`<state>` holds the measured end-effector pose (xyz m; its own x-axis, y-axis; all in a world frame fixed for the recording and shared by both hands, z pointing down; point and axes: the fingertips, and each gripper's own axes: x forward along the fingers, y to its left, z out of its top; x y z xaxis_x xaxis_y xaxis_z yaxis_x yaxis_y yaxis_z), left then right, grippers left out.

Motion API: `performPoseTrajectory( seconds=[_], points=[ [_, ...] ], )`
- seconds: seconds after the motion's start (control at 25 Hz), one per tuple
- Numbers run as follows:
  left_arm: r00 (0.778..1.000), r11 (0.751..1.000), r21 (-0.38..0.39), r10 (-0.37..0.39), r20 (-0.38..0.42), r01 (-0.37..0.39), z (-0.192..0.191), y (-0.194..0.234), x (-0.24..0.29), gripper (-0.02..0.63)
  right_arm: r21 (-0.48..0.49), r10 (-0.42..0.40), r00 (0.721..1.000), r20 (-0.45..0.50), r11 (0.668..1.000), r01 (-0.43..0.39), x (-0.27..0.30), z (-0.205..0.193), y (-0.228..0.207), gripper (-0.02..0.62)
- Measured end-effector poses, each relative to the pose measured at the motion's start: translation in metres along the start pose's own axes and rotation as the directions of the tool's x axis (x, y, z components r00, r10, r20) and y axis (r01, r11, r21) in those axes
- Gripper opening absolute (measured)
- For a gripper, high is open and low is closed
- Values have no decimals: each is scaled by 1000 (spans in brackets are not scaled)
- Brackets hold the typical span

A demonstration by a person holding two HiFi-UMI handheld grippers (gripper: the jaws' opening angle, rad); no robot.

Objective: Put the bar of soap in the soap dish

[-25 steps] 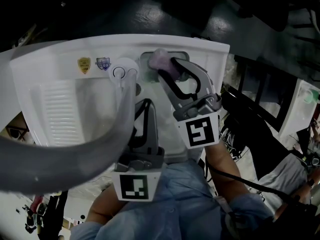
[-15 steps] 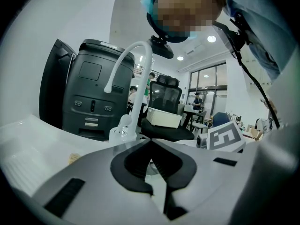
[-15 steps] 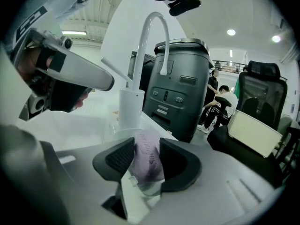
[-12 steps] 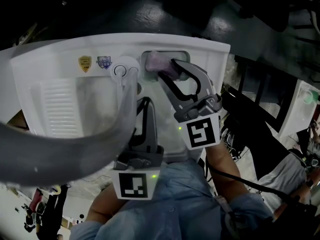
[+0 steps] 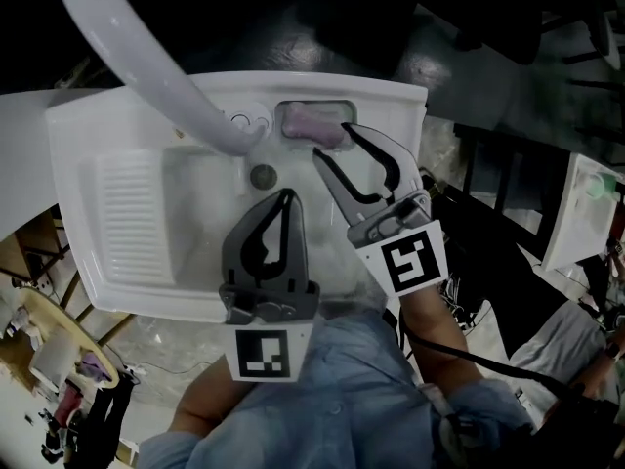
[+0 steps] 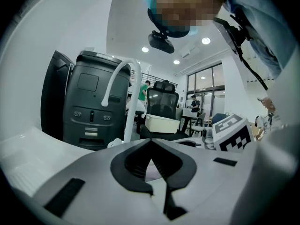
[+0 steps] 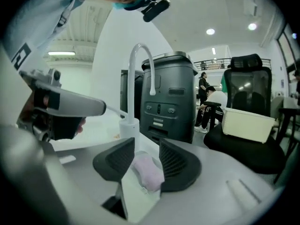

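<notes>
A pale lilac bar of soap [image 5: 311, 122] lies in the soap dish [image 5: 280, 115], a recess in the back rim of the white sink [image 5: 68, 164]. My right gripper [image 5: 333, 141] is open just in front of the dish, its fingertips apart and off the soap. In the right gripper view the soap [image 7: 147, 171] shows between and beyond the spread jaws of the right gripper [image 7: 146, 156]. My left gripper [image 5: 286, 195] hangs shut and empty over the basin; in its own view the left gripper [image 6: 150, 142] has its jaws together.
A tall curved white faucet [image 5: 146, 57] rises from the back rim, left of the dish. The basin has a drain [image 5: 263, 176] and a ribbed washboard slope [image 5: 132, 208]. Behind the sink stand a dark machine [image 7: 171, 97] and a chair holding a white bin [image 7: 248, 123].
The right gripper opened, let go of the soap and drew back toward me; the soap stays in the dish. The head view shifted, so the faucet now shows at upper left.
</notes>
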<state>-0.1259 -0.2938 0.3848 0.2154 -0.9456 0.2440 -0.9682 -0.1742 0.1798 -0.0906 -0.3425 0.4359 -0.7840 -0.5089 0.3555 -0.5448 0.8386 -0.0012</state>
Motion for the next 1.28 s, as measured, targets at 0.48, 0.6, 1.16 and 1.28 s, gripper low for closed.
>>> performPoseTrajectory(
  seconds=[0.48,0.6,1.16,1.28],
  points=[
    [987,999,32,29,158,-34,69,-37,-54,6,125,-14,966,258,992,-19,-99,103,35,44],
    [976,997,61,28,217,-42,92,-48,-64,6,116,-26,947,321,993,-13,-123,127,41,2],
    [923,990,119,30,384,-81,152,-87,-99,6,69,-75,886,458,996,48,-198,184,53,0],
    [921,989,126,24,389,-79,154,-91,-102,6,55,-78,884,461,997,59,-202,186,56,0]
  ],
)
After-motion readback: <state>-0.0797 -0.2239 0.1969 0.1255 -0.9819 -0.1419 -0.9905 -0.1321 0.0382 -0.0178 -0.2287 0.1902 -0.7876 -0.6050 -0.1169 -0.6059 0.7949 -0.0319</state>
